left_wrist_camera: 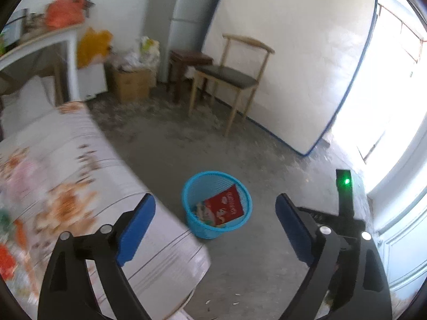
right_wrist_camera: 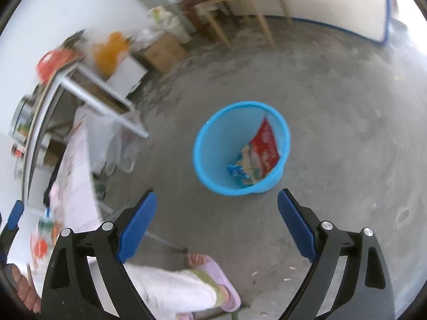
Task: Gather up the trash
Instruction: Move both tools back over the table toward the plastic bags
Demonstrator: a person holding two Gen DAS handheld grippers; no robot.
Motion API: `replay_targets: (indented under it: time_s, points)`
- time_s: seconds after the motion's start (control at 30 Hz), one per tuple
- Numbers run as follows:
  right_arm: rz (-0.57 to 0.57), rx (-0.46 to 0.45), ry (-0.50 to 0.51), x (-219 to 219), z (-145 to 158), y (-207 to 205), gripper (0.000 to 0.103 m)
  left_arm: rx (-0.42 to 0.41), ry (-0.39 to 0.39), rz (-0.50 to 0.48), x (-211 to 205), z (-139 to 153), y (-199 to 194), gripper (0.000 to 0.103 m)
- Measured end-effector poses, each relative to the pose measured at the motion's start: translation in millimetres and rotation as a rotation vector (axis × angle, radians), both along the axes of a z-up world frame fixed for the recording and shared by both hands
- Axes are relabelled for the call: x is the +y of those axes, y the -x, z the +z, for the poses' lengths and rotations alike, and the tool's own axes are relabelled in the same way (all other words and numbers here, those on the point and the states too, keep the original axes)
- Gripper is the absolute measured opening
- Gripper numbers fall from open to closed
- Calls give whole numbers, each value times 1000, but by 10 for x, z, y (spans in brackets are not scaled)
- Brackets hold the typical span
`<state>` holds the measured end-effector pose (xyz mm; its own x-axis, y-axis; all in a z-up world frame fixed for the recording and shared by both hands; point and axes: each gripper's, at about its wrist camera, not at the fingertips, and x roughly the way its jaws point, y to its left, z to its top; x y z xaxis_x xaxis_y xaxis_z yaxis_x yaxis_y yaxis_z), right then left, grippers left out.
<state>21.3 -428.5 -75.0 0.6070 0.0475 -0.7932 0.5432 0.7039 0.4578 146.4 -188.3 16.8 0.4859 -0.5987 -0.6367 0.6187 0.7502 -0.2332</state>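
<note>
Both the left gripper (left_wrist_camera: 215, 222) and right gripper (right_wrist_camera: 216, 224) hang released and unladen above the blue basket (right_wrist_camera: 213, 144), which holds a red packet (right_wrist_camera: 265, 148).

The left gripper (left_wrist_camera: 215, 222) hangs with its blue-padded jaws spread wide and nothing between them. Beyond them a blue mesh wastebasket (left_wrist_camera: 192, 190) stands on the concrete floor (left_wrist_camera: 170, 144) — a red snack packet (left_wrist_camera: 226, 206) inside — just beside a floral-clothed table (left_wrist_camera: 80, 165). A wooden chair (left_wrist_camera: 229, 80) stands farther back.

Wooden chair (left_wrist_camera: 232, 77) against a propped mattress (left_wrist_camera: 293, 61) (cardboard box (left_wrist_camera: 132, 84) nearby).
</note>
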Motion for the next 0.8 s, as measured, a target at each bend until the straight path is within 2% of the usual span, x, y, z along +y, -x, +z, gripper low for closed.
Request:
replay_targets:
  time_s: [0.1, 0.2, 0.3, 0.43, 0.5, 0.6, 0.8]
  points:
    - [72, -41, -9, 241, 194, -79, 88, -55, 13, 68, 467, 63, 235, 93]
    - [153, -100, -29, 465, 378, -210, 88, -110, -12, 159, 891, 68, 441, 93]
    - [240, -148, -41, 730, 526, -360, 88, -175, -41, 282, 1289, -9, 687, 93]
    - [353, -168, -44, 1118, 597, -572, 88, -200, -64, 496, 1627, -256, 900, 93]
    - [400, -162, -54, 1310, 598, -677, 88, -208, -87, 591, 1667, -369, 934, 93]
    - [466, -152, -54, 1563, 615, -772, 88, -177, -78, 682, 1713, -518, 868, 93]
    - [540, -142, -24, 1838, 721, -817, 88, -90, -50, 766, 1789, -759, 607, 93]
